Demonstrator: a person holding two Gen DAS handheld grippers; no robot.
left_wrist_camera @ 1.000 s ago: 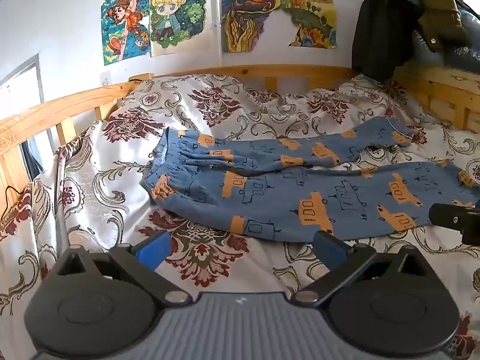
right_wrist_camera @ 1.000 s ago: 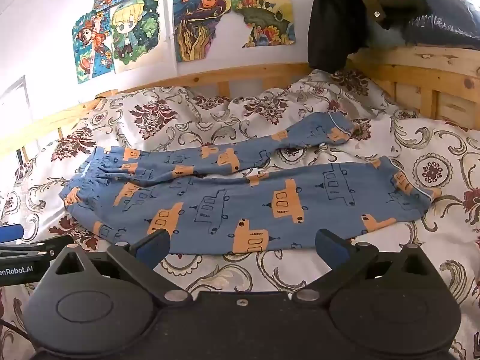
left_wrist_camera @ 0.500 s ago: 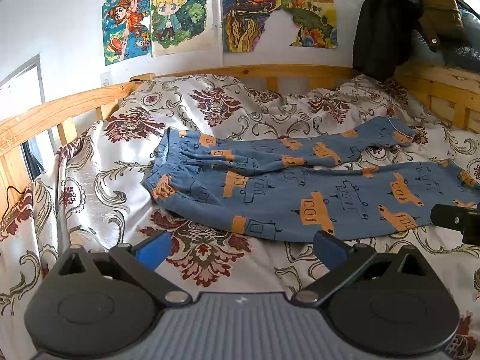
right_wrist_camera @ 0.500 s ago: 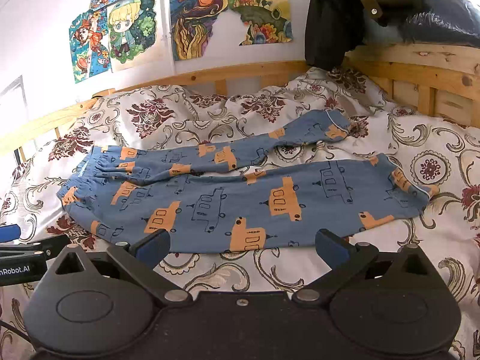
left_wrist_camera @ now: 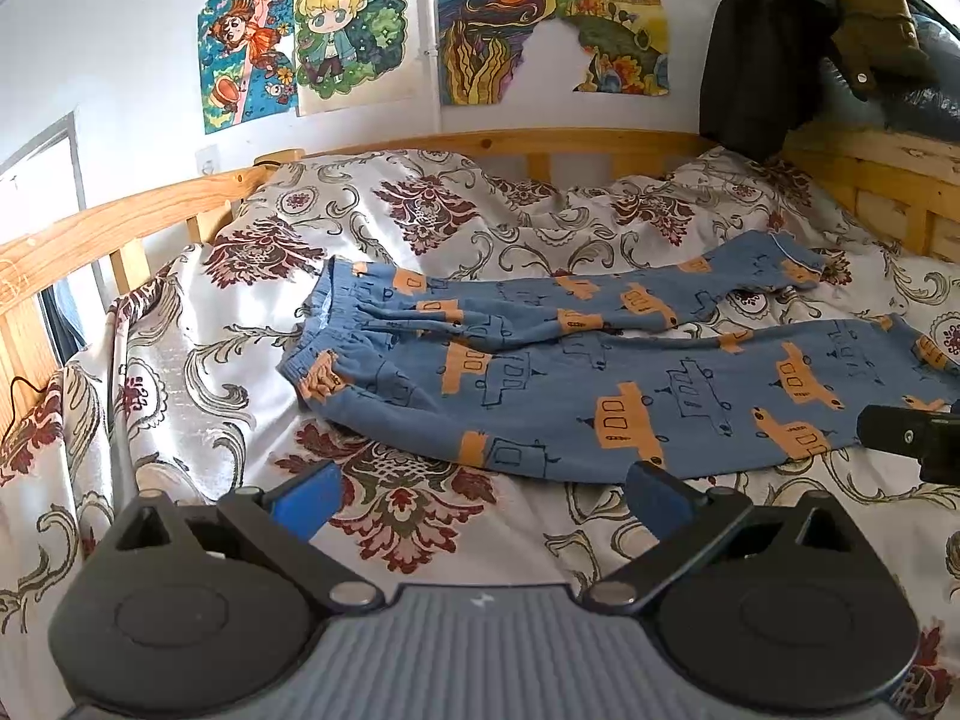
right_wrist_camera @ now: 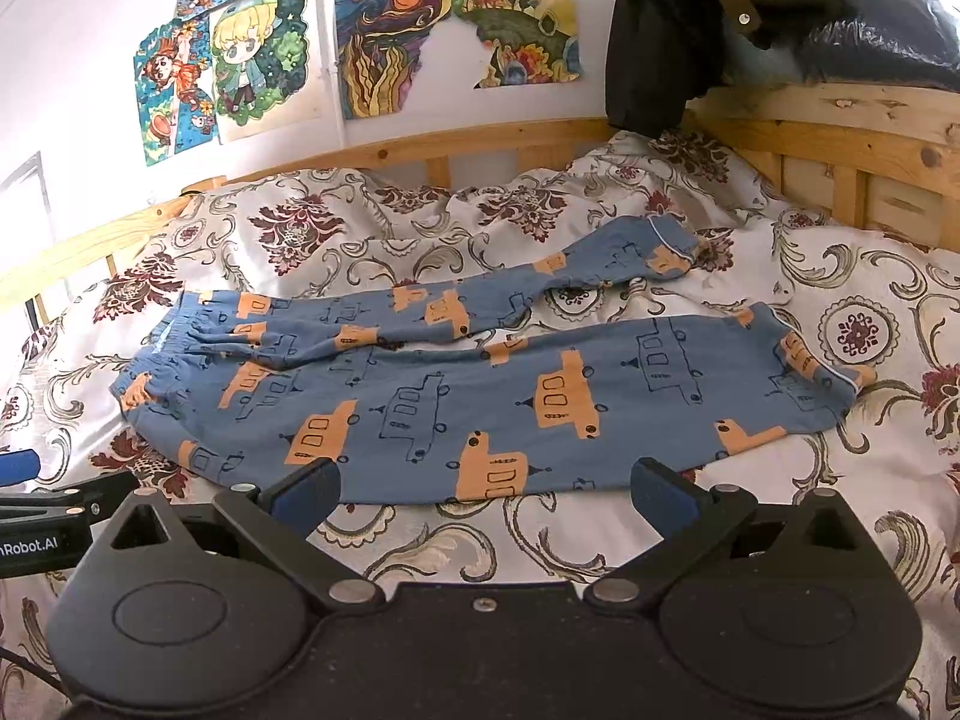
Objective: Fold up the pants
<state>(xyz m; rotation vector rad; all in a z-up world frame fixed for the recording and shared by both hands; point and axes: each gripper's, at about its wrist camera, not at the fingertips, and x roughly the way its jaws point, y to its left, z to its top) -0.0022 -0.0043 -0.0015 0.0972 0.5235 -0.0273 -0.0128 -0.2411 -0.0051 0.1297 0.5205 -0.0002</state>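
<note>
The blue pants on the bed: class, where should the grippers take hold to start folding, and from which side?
Probably grip the pants at the far leg's cuff and the far waistband corner, coming from the near side. The legs lie spread apart, so the far one can be drawn over the near one. Both grippers, left and right, hover open.

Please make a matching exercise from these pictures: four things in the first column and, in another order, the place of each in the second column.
Things:
1. blue pants with orange car print
2. dark jacket
3. colourful drawings on paper
4. left gripper with blue pads

Places:
A. hanging over the wooden bed rail
B. spread flat on the floral bedspread
C. open above the bedspread, near the waistband end
D. stuck on the white wall

Pairs: 1-B, 2-A, 3-D, 4-C
</note>
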